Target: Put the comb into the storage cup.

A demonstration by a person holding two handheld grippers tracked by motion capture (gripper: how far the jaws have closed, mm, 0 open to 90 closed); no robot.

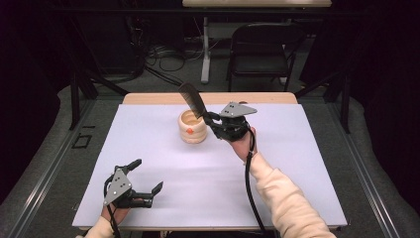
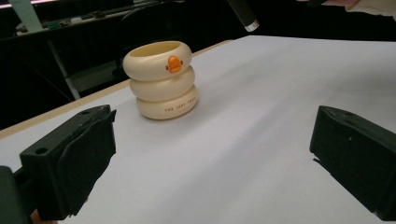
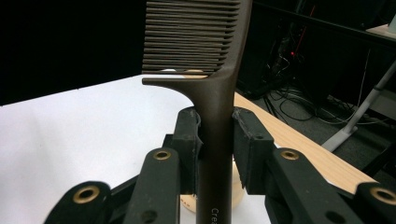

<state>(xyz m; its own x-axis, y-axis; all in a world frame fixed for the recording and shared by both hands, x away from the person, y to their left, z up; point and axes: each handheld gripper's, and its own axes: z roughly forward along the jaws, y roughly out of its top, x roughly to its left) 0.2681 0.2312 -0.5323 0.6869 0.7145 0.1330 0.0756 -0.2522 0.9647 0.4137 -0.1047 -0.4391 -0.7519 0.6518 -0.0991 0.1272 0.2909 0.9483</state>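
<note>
Two hand-held grippers are working over the bench (image 1: 148, 198): the right hand-held gripper (image 1: 212, 119) is pinching a dark comb (image 1: 192, 99) by its handle, tilted above the cream holder (image 1: 193, 127) at twelve o'clock. At seven o'clock, the left hand-held gripper (image 1: 146, 176) is resting spread, gripping nothing.

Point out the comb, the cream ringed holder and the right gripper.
comb (image 3: 219, 107), right gripper view, on its handle.
cream ringed holder (image 2: 163, 84), left gripper view, on its middle ring.
right gripper (image 3: 216, 140), right gripper view, between the pads.

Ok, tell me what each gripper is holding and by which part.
The right gripper clamps the brown comb by its handle, just below the teeth. The left gripper is open and holds nothing.
</note>
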